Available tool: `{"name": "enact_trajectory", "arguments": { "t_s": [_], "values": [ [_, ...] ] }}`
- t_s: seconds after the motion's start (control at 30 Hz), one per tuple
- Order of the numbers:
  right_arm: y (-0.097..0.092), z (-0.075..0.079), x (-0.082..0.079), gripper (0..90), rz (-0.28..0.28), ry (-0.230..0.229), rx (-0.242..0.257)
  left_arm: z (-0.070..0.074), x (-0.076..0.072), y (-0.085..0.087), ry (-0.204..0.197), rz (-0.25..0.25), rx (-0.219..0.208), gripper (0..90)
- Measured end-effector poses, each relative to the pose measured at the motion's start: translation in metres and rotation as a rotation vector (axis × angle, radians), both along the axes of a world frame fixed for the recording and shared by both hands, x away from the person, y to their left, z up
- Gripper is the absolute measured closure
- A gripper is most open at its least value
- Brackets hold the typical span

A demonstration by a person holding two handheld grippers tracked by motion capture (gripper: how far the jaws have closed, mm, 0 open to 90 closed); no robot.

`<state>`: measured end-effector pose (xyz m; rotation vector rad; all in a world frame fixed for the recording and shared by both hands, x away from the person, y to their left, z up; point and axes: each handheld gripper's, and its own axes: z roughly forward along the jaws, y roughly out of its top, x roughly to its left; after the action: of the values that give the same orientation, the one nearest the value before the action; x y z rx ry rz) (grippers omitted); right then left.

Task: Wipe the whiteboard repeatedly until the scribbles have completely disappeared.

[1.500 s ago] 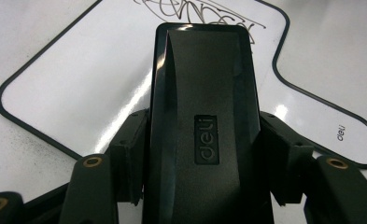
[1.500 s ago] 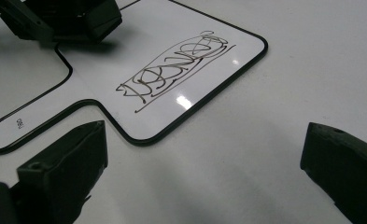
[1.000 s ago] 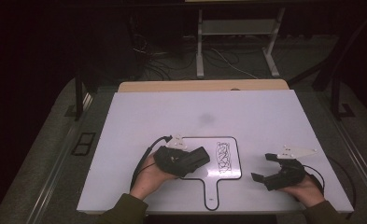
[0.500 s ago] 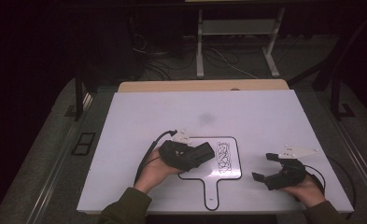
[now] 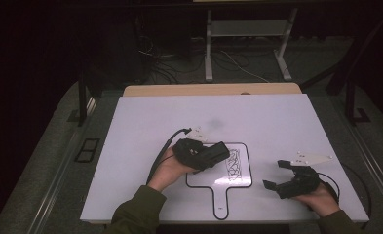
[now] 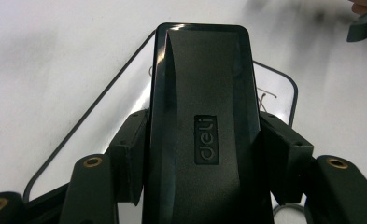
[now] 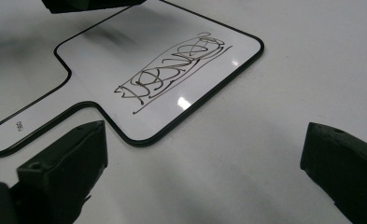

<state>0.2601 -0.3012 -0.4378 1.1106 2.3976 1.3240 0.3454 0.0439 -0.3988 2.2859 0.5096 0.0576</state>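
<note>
Black plastic fills your left gripper (image 6: 204, 140): its jaws are clamped on the sides of a black eraser (image 6: 204, 107) marked "deli", which juts out past the fingertips. Just beneath and ahead of that eraser lies the small handled whiteboard (image 5: 242, 181), its black scribble (image 5: 234, 163) right beyond the eraser's tip. Your right gripper (image 5: 279, 174) rests on the white table (image 5: 277, 126) with its jaws wide apart and nothing between them; the whiteboard lies ahead of it, well apart.
</note>
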Motion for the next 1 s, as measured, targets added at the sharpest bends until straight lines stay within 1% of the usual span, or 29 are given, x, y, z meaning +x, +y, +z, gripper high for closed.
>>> {"name": "enact_trajectory", "arguments": {
  "t_s": [0.03, 0.07, 0.1, 0.3, 0.4, 0.47, 0.5, 0.57, 0.63, 0.7, 0.83, 0.87, 0.93, 1.0],
  "values": [
    [0.0, 0.0, 0.0, 0.0, -0.001, 0.0, 0.001, 0.0, 0.001, -0.002, 0.0, 0.002, -0.004, 39.3],
    [0.0, 0.0, 0.0, 0.0, -0.001, 0.0, 0.001, 0.0, 0.003, -0.005, -0.003, -0.005, 0.004, 39.3],
    [0.0, 0.0, 0.0, 0.0, -0.001, 0.001, 0.002, 0.0, 0.004, -0.008, -0.003, -0.003, -0.003, 39.4],
    [0.0, 0.0, -0.001, 0.0, -0.003, 0.01, 0.006, 0.0, 0.012, -0.023, -0.009, -0.021, 0.015, 39.3],
    [0.0, 0.0, 0.0, 0.0, -0.002, 0.004, 0.005, 0.0, 0.017, -0.029, -0.007, -0.027, 0.018, 39.3],
    [-0.001, 0.0, 0.0, 0.0, -0.003, 0.005, 0.007, -0.001, 0.021, -0.033, -0.005, -0.038, 0.029, 39.4],
    [-0.001, 0.0, 0.0, 0.0, -0.002, -0.002, 0.006, -0.002, 0.022, -0.036, -0.006, -0.035, 0.029, 39.4],
    [-0.001, 0.0, 0.0, 0.0, -0.002, -0.002, 0.005, -0.004, 0.025, -0.04, -0.005, -0.038, 0.033, 39.3],
    [-0.001, 0.0, 0.0, 0.0, -0.002, -0.003, 0.006, -0.006, 0.029, -0.044, -0.003, -0.042, 0.043, 39.3],
    [-0.002, 0.0, 0.0, 0.0, -0.002, -0.005, 0.006, -0.009, 0.033, -0.047, -0.011, -0.052, 0.048, 39.3],
    [-0.002, 0.0, 0.0, 0.0, -0.003, -0.004, 0.008, -0.016, 0.038, -0.054, -0.003, -0.06, 0.07, 39.3],
    [-0.002, 0.0, 0.0, 0.0, -0.004, -0.003, 0.008, -0.018, 0.039, -0.056, 0.0, -0.058, 0.068, 39.3],
    [-0.002, 0.0, 0.0, 0.0, -0.005, -0.002, 0.01, -0.02, 0.042, -0.06, -0.002, -0.068, 0.081, 39.3],
    [-0.002, 0.0, 0.0, 0.0, -0.005, -0.002, 0.01, -0.022, 0.044, -0.065, -0.004, -0.064, 0.086, 39.3]
  ]
}}
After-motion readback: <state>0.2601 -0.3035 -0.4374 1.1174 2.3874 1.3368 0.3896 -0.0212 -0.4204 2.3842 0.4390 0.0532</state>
